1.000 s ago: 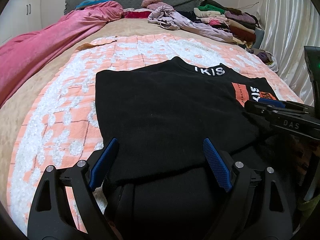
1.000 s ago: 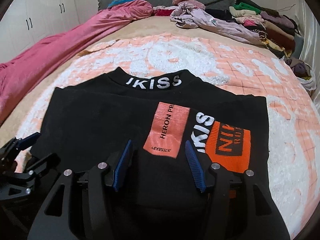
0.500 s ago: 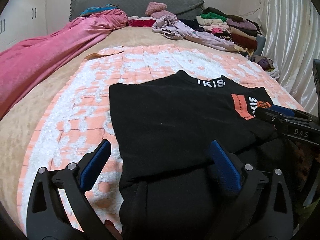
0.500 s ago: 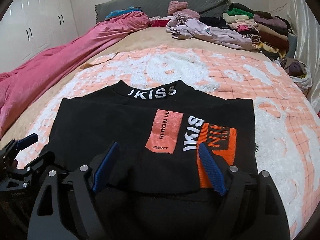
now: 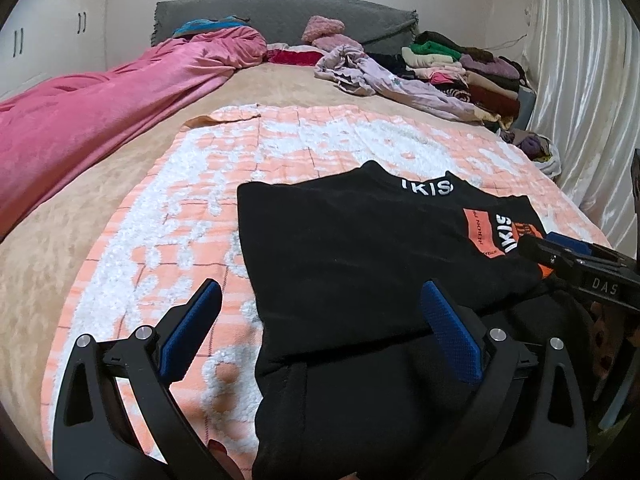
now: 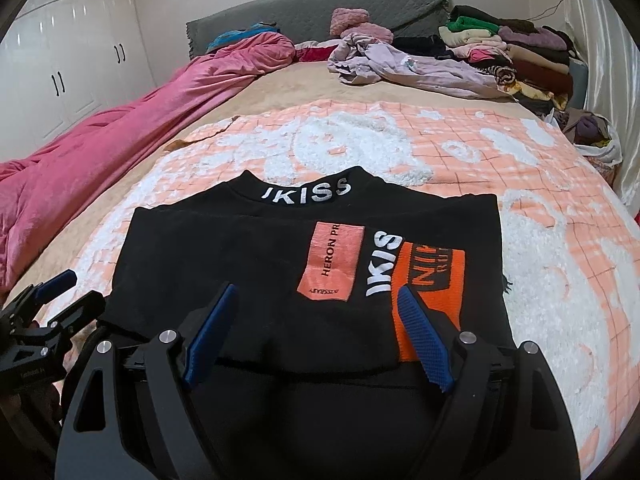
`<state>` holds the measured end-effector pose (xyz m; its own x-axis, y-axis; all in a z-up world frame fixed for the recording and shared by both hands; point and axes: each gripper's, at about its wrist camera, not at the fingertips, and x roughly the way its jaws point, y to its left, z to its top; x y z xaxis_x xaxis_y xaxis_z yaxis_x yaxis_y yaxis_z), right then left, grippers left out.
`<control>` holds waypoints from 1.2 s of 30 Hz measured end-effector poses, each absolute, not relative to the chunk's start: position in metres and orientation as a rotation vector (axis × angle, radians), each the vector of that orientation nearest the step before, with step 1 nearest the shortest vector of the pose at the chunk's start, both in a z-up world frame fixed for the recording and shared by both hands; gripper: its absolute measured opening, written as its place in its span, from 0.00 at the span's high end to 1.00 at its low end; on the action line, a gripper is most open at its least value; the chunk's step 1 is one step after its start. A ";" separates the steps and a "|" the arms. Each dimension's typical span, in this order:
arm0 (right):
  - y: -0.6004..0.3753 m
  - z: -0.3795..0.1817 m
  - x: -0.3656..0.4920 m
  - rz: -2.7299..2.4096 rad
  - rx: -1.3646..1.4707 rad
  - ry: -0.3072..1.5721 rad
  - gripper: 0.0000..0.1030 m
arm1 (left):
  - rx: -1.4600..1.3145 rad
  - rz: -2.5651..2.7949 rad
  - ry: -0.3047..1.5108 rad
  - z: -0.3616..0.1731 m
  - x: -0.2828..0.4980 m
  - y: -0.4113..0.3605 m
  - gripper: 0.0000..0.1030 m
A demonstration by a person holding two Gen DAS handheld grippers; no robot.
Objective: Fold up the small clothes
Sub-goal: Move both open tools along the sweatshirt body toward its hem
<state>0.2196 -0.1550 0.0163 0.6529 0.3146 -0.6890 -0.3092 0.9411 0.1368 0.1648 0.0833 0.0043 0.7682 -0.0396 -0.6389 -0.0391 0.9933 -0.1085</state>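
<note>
A black top (image 5: pixel 360 264) (image 6: pixel 248 264) with white "IKISS" lettering and orange patches lies folded flat on the orange-and-white blanket (image 5: pixel 304 148) (image 6: pixel 560 280). Its lower part is doubled up, and the folded edge runs just ahead of both grippers. My left gripper (image 5: pixel 320 320) hovers open over the garment's left edge, one blue pad (image 5: pixel 192 332) above the blanket and the other above the black cloth. Over the right half, my right gripper (image 6: pixel 318 336) hangs open, with nothing pressed between its pads (image 6: pixel 424 340). Each gripper shows in the other's view: the right gripper (image 5: pixel 580 268), the left gripper (image 6: pixel 48 308).
A pink quilt (image 5: pixel 100 120) runs along the bed's left side. A loose lilac garment (image 6: pixel 420 64) and a stack of folded clothes (image 6: pixel 520 44) lie at the far right by the grey headboard (image 6: pixel 320 12). A shiny curtain (image 5: pixel 592 100) hangs right; white wardrobes (image 6: pixel 60 60) stand left.
Both grippers' jaws have spread wider and both have drawn back and up from the black top. The top stays flat on the blanket.
</note>
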 end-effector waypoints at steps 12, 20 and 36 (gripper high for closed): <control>-0.166 0.025 0.205 0.362 0.028 0.771 0.21 | -0.138 0.030 0.672 0.007 0.152 0.092 0.09; -0.173 0.034 0.192 0.380 0.038 0.758 0.21 | -0.120 0.044 0.677 0.001 0.142 0.090 0.09; -0.179 0.029 0.160 0.415 0.026 0.786 0.21 | -0.087 0.078 0.690 -0.006 0.118 0.086 0.09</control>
<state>0.1604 -0.1787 0.0287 0.6305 0.3717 -0.6814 -0.3527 0.9192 0.1751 0.1178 0.0863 -0.0061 0.7687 0.0429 -0.6382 -0.1007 0.9934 -0.0546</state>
